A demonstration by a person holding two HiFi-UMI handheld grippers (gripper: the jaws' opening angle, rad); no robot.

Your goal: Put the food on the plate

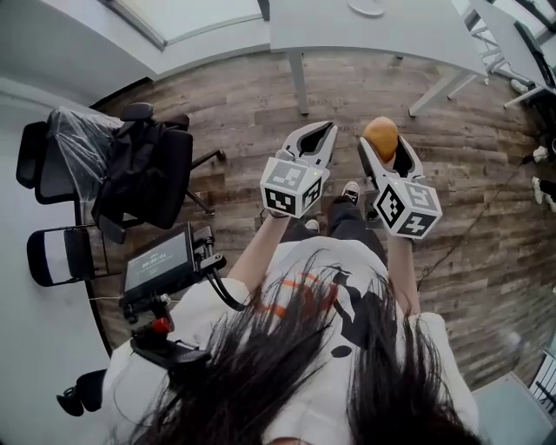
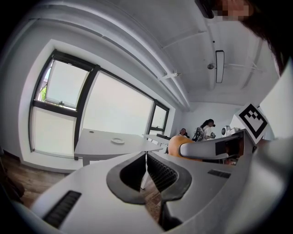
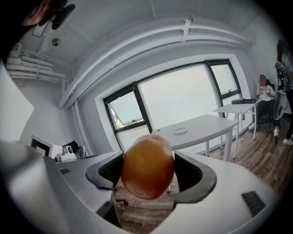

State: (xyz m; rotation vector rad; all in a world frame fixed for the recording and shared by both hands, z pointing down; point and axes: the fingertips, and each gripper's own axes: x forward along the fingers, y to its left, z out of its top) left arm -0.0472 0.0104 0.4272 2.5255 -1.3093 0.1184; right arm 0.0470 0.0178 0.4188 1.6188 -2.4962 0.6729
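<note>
My right gripper (image 1: 382,143) is shut on a round orange-brown piece of food (image 1: 380,134), held in the air over the wooden floor. In the right gripper view the food (image 3: 148,165) fills the gap between the two dark pads. Beside it on the left, my left gripper (image 1: 322,132) is shut with nothing in it; its ribbed pads (image 2: 158,170) almost meet. From the left gripper view the food (image 2: 176,145) shows off to the right. A small white plate (image 1: 367,7) lies on the white table (image 1: 373,39) ahead, and also shows as a plate (image 2: 117,140) and a plate (image 3: 180,130).
Black office chairs (image 1: 139,169) draped with a dark jacket stand at the left. A small screen on a rig (image 1: 156,261) hangs near the person's left side. More white tables (image 3: 240,105) and people (image 2: 206,129) are at the far right of the room. Large windows back the table.
</note>
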